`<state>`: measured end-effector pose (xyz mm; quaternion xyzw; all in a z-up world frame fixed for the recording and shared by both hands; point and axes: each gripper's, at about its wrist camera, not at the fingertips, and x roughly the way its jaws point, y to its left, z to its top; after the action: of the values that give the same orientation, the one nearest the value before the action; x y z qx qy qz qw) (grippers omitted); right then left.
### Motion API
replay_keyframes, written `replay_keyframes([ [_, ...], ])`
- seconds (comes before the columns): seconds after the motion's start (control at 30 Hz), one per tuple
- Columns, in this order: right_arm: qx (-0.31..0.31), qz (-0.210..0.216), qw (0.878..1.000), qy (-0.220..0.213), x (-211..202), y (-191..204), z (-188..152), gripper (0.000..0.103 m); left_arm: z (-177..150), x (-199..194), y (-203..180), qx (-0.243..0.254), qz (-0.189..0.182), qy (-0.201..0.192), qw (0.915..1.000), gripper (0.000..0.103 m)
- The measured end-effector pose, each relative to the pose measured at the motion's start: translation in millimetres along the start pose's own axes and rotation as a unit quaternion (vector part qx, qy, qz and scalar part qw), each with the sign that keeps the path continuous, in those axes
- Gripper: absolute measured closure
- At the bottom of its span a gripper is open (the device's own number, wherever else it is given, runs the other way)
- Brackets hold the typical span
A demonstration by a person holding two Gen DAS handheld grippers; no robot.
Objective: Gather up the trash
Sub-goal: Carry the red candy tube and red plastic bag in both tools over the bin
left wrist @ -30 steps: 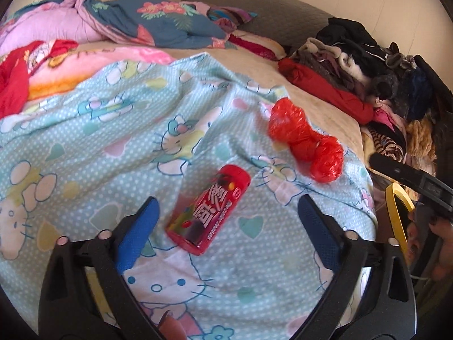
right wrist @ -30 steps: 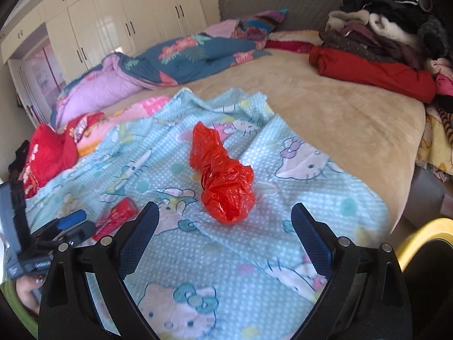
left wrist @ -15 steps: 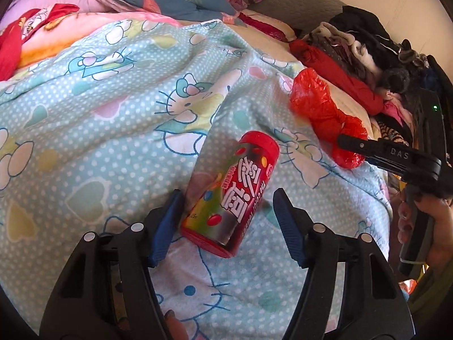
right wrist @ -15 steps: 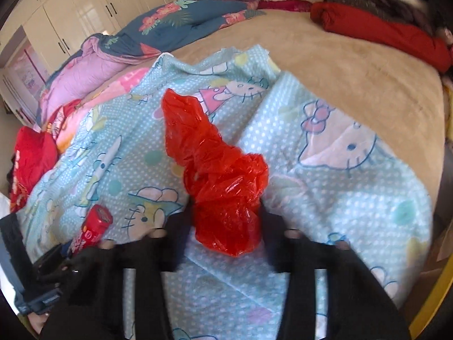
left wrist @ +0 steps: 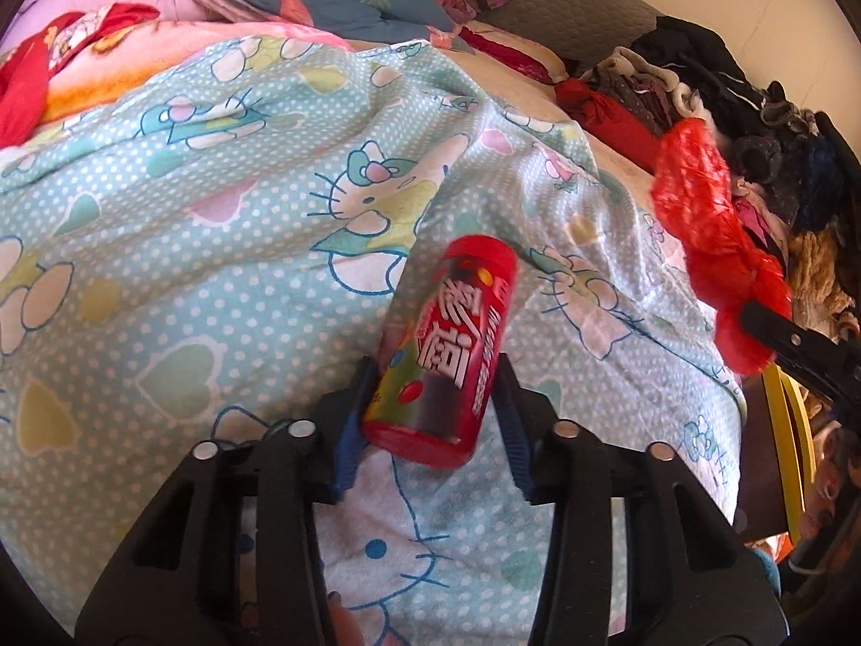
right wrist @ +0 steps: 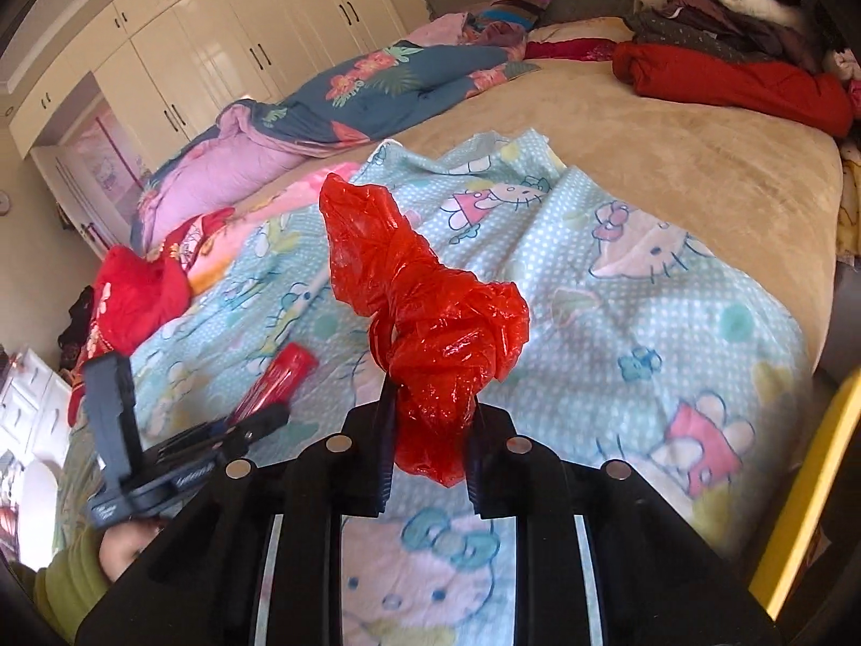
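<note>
Red candy tube (left wrist: 444, 350): one. It sits between the blue pads of the left gripper (left wrist: 430, 409), held near its lower end, cap end pointing away over the blanket. The jaws have just been closing, and the pads now press on both sides of the tube, so I read this as a grasp. Whether the tube is clear of the cloth or resting on it, I cannot tell from either view.

Red plastic bag (right wrist: 425, 323): one, crumpled and twisted. Its lower knot is pinched in the right gripper (right wrist: 430, 441), whose jaws have just been closing too. The bulk of the bag stands up above the jaws, and it appears lifted off the blanket.

Step in hand: both pieces of trash are picked, one per gripper. Collection itself is not yet done; nothing has been dropped anywhere.

Next move, as I judge it: lift both clear and carry them to a bin. A yellow rim (right wrist: 807, 484) shows at the right edge of the bed, possibly the receptacle, but too little of it is visible to be sure. The tube is smooth and gripped off-centre, so it may swing or slip; keep the clamp firm. The bag is light and slack, and may snag.

Count of surroundings: one light-blue cartoon-cat blanket (left wrist: 215, 215), one tan bedspread (right wrist: 672, 140), one blue floral quilt (right wrist: 387, 81), a heap of clothes (left wrist: 753, 124) at the far side (number not countable), white wardrobe doors (right wrist: 226, 54).
</note>
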<state>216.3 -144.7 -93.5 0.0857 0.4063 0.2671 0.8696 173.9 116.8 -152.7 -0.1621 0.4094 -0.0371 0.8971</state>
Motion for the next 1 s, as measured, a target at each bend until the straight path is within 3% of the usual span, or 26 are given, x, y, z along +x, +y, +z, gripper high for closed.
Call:
replay_keyframes([
  [0.17,0.022,0.022,1.0,0.0,-21,0,-12,0.083,1,-9,-13,0.03,-0.003,-0.005,0.9995,0.077],
  [0.47,0.02,0.027,0.999,-0.019,-53,-1,-16,0.083,6,-28,-41,0.046,-0.033,-0.016,0.9983,0.077],
  [1.0,0.061,-0.021,0.995,-0.073,-130,-52,-28,0.083,2,-43,-138,0.113,-0.092,-0.029,0.9889,0.077],
])
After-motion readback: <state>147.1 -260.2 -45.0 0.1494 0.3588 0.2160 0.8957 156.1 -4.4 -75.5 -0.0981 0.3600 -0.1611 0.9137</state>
